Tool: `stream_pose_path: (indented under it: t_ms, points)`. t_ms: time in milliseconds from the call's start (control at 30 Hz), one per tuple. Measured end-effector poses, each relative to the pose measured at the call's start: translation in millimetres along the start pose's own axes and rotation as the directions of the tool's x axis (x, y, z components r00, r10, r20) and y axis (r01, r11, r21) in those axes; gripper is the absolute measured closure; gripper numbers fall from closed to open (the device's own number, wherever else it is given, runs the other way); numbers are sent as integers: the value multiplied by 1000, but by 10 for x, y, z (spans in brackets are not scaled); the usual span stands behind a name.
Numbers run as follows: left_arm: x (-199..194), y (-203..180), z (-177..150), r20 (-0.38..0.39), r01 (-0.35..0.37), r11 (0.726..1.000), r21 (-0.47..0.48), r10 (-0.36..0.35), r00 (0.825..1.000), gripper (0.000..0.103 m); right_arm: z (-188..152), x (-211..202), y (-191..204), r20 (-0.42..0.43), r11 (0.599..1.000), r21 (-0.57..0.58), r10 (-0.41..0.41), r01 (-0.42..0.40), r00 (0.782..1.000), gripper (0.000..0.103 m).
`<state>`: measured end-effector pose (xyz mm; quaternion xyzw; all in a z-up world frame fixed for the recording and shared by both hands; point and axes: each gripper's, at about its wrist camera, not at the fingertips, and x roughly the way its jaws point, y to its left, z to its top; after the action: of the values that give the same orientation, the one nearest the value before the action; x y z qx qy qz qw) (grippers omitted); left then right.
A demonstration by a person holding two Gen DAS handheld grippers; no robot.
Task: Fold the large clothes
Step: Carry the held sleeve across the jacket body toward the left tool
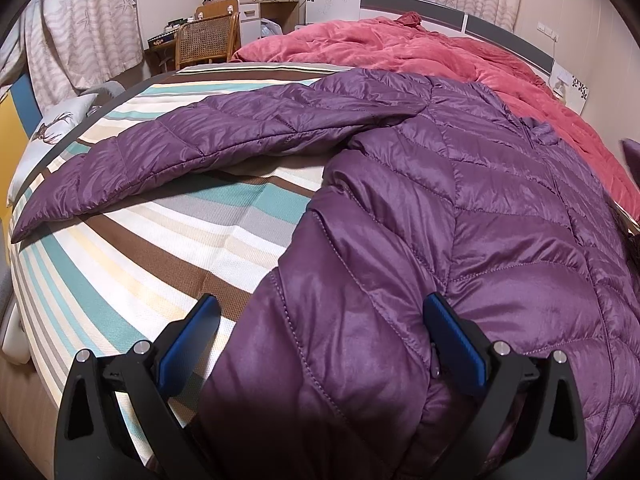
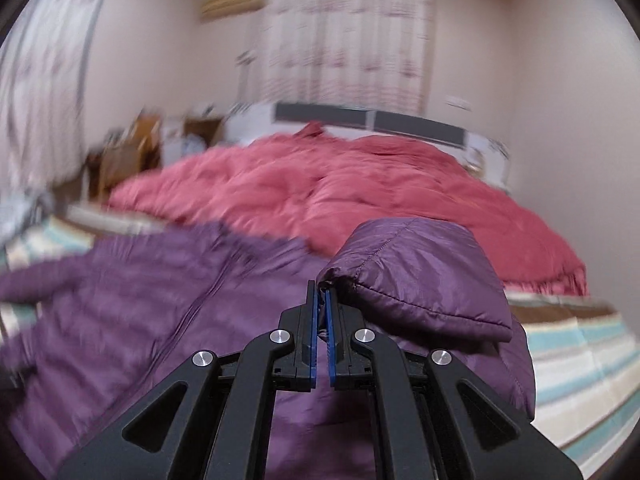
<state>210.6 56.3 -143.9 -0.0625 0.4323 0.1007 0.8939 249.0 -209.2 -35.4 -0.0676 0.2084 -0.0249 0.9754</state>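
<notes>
Purple quilted jacket (image 1: pixel 460 200): L claw (image 1: pixel 320 320) apart over hem; R claw (image 2: pixel 322 300) clamped on cuff (image 2: pixel 416 272).

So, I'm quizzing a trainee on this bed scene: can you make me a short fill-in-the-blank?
1. The right gripper is shut on the jacket's ____.
2. The jacket is ____ in colour.
3. The left gripper has its jaws ____.
4. The blanket behind it is ____.

Missing words: sleeve; purple; open; pink

Curtained bedroom (image 1: pixel 80 28), wicker chair (image 1: pixel 206 42).

Pink quilt (image 1: pixel 460 52), wicker chair (image 1: pixel 206 42), curtains (image 1: pixel 80 28)
</notes>
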Motion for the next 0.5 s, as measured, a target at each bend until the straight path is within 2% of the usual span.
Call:
stream_pose_path:
  t_ms: [100, 200, 300, 500]
  points:
    - [0, 1, 0, 0, 0, 1000, 0, 0, 1000, 2, -91, 136, 444, -52, 983, -182, 9, -18, 999, 99]
    - [3, 0, 1, 0, 1, 1000, -1, -1, 1000, 2, -253, 248, 817, -102, 928, -372, -13, -26, 995, 99]
    - [1, 2, -1, 1, 0, 1000, 0, 0, 1000, 2, -429, 251, 1141, -103, 835, -549, -28, -34, 994, 99]
    - [4, 0, 3, 1, 4, 1000, -3, -4, 1000, 2, -575, 246, 1571, -64, 663, -748, -31, -27, 997, 99]
